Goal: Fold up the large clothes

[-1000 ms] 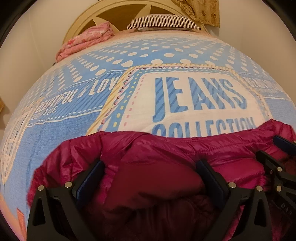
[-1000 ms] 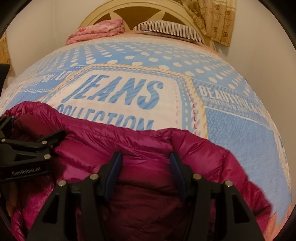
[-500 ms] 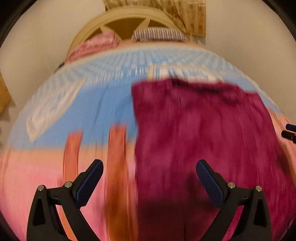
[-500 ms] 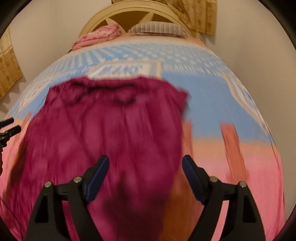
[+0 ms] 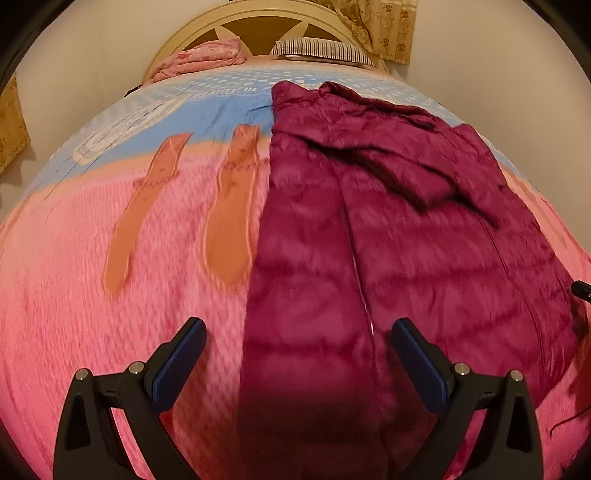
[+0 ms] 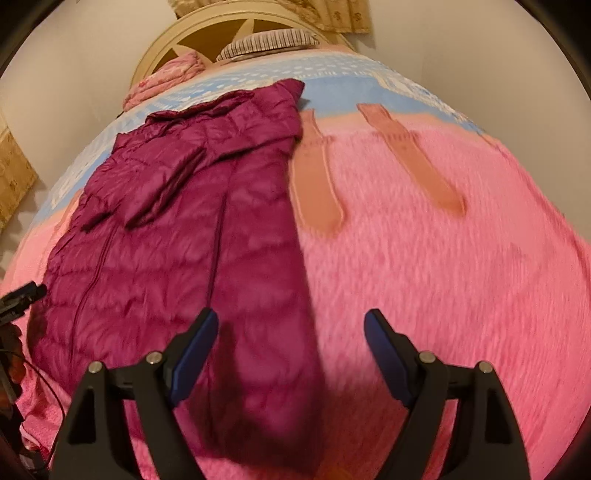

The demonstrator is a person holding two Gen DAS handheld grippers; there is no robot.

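A long magenta quilted down coat (image 5: pixel 369 229) lies flat on the bed, its sleeves folded across the upper body, its hem toward me. My left gripper (image 5: pixel 297 354) hovers open above the coat's left hem edge, nothing between its blue pads. In the right wrist view the same coat (image 6: pixel 192 236) fills the left half. My right gripper (image 6: pixel 291 343) is open over the coat's right hem edge, holding nothing. The tip of the right gripper shows at the left view's right edge, and the left gripper's tip (image 6: pixel 20 299) at the other view's left edge.
The bed carries a pink and blue bedspread (image 5: pixel 110 295) with orange strap prints (image 6: pixel 413 155). A striped pillow (image 5: pixel 321 50) and a folded pink blanket (image 5: pixel 207 61) lie at the round headboard (image 6: pixel 236 33). Walls close in on both sides.
Both grippers let go of the coat at its far end and drew back toward the bed's near end. The coat now lies spread out lengthwise, and the right jaws stand wider.
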